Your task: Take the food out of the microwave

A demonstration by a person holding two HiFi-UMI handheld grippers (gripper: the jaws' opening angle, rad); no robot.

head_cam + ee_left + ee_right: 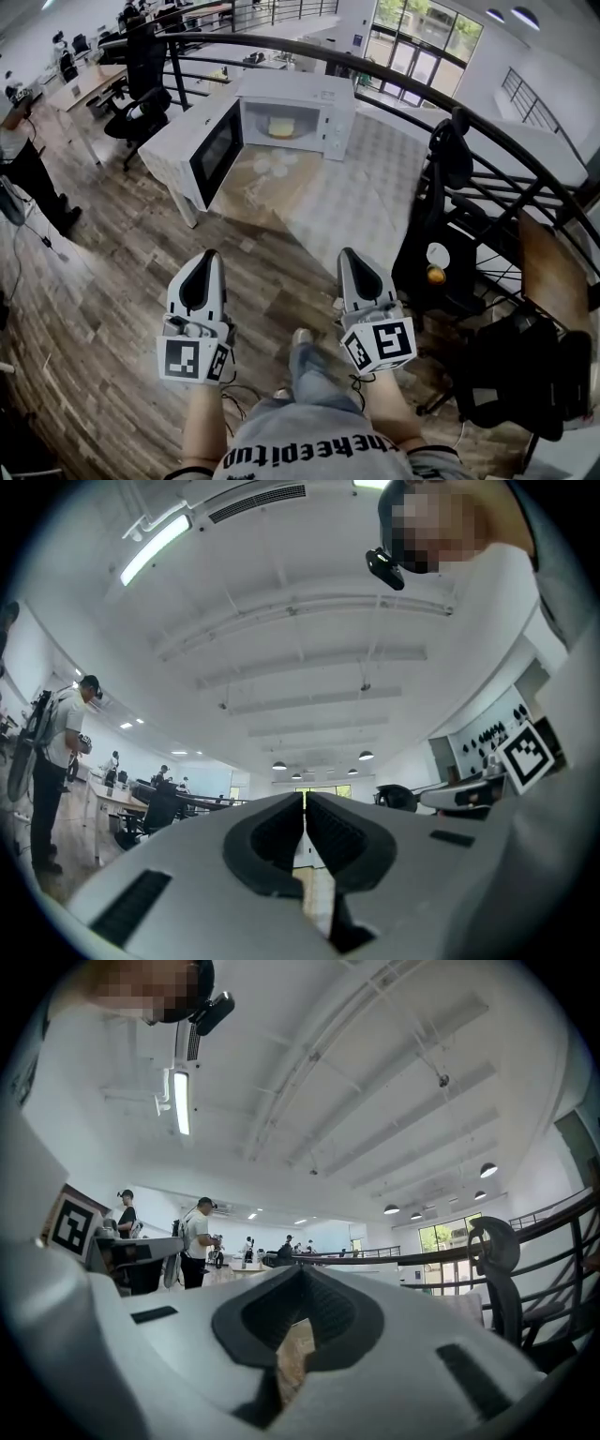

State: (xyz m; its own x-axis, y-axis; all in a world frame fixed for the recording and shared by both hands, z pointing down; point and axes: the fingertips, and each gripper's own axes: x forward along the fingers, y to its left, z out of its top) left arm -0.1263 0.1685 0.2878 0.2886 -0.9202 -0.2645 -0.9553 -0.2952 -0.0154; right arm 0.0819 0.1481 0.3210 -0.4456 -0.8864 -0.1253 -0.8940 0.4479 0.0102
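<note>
Well beyond left gripper [208,255] and right gripper [350,253], food [281,127] sits in open microwave [300,89]

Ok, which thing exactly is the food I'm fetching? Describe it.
Look to the cloth-covered table ahead, where a white microwave stands with its door swung open. Inside the lit cavity lies the food, a pale yellow piece, the only yellow thing in there.
</note>
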